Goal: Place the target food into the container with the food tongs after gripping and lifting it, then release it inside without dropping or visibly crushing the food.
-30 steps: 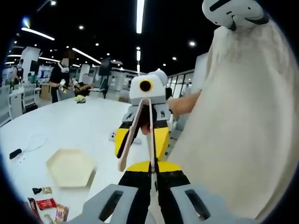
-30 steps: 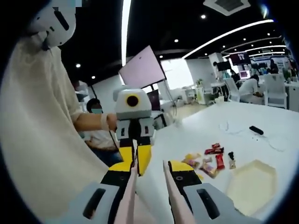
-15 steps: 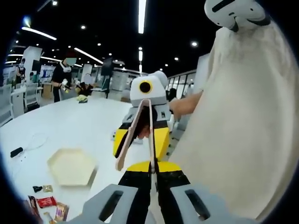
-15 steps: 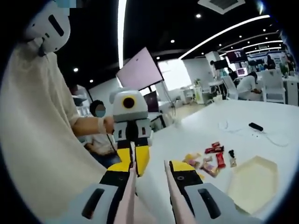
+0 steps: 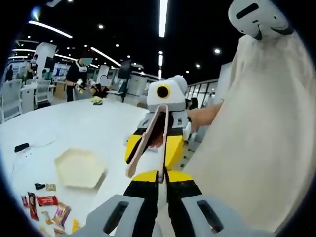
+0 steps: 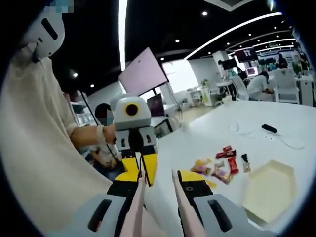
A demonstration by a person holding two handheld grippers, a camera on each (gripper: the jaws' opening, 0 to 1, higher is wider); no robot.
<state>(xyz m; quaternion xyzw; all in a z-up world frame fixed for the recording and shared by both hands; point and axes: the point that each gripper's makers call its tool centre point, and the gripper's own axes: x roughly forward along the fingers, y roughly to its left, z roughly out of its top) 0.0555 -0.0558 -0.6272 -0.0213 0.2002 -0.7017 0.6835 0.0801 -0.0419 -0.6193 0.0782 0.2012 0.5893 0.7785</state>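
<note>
The right gripper (image 6: 157, 185) clasps pink tongs (image 6: 183, 217) between its jaws, the two tong arms rising apart from the bottom of the right gripper view. In the left gripper view the same gripper (image 5: 154, 143) faces the camera, tongs (image 5: 144, 143) splayed out in front of it. The left gripper (image 5: 161, 190) has its jaws drawn together with nothing between them; it appears in the right gripper view (image 6: 139, 168) held up by a hand (image 6: 109, 133) of the person in a cream top (image 6: 34, 148). Both grippers are in the air, above the white table (image 6: 207, 143). On it lies a scatter of wrapped snacks (image 6: 222, 165), and just beside them an empty cream hexagonal tray (image 6: 269, 190). The left gripper view shows the tray (image 5: 79, 168) and snacks (image 5: 47, 207) at lower left. A black remote (image 6: 269, 128) and white cable (image 6: 291, 143) lie farther back on the table.
</note>
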